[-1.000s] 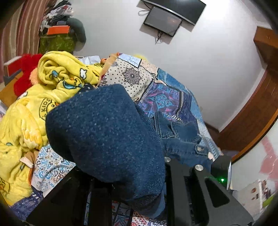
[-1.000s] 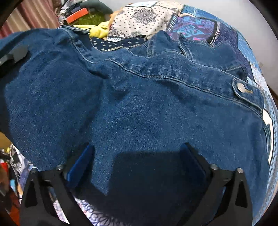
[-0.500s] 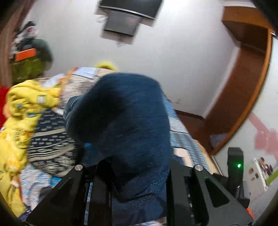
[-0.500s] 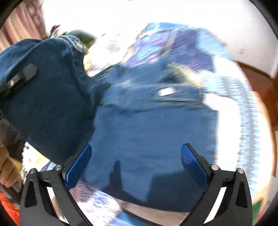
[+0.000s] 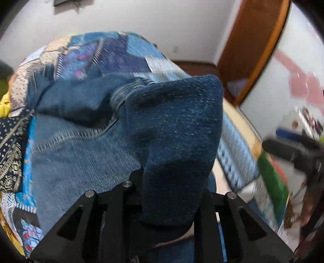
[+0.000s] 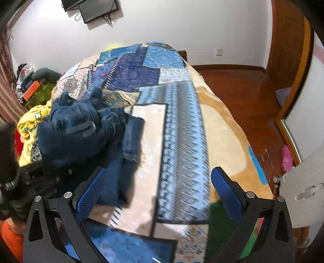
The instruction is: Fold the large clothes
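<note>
Only our right view shows the whole bed point(image 6: 182, 129), with the wood floor point(image 6: 239, 85) and a monitor point(image 6: 97, 9) on the wall; our left view is filled by the jacket point(image 5: 85, 145) at close range. We see the jacket on the bed's left half, its long axis running along the bed, though blur hides which end is the collar. Our left gripper point(image 5: 172, 194) is clamped on a thick denim fold rising right in front of it. Our right gripper point(image 6: 160, 194) is spread wide and empty, with the jacket at its left finger.
</note>
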